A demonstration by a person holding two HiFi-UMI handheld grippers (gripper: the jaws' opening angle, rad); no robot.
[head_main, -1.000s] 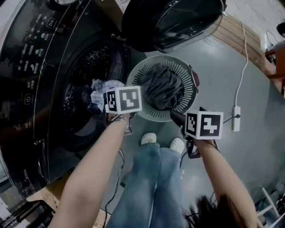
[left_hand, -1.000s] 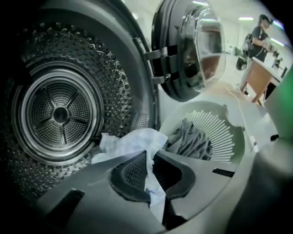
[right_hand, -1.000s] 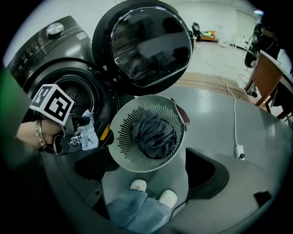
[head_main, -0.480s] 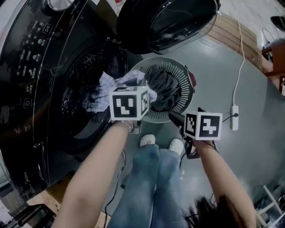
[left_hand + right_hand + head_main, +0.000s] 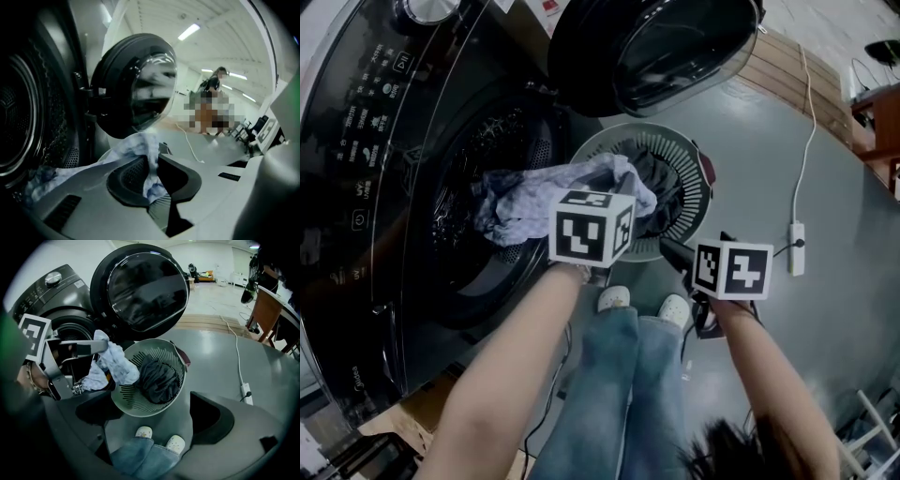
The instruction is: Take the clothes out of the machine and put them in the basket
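Since a second ago the pale garment [image 5: 534, 199] is drawn from the drum [image 5: 464, 202] onto the rim of the basket [image 5: 692, 208], the left gripper [image 5: 152, 180] clamped on a fold. Right gripper [image 5: 152, 416] is held wide, empty. Cloth judged light, limp: bunched folds are best gripped.

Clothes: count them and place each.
2: a pale garment pinched in the left hand-held gripper, trailing from the drum; a dark one in the basket. More may be hidden.

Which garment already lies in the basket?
The dark garment, bunched inside the basket; the pale garment hangs from the left gripper, trailing back into the drum.
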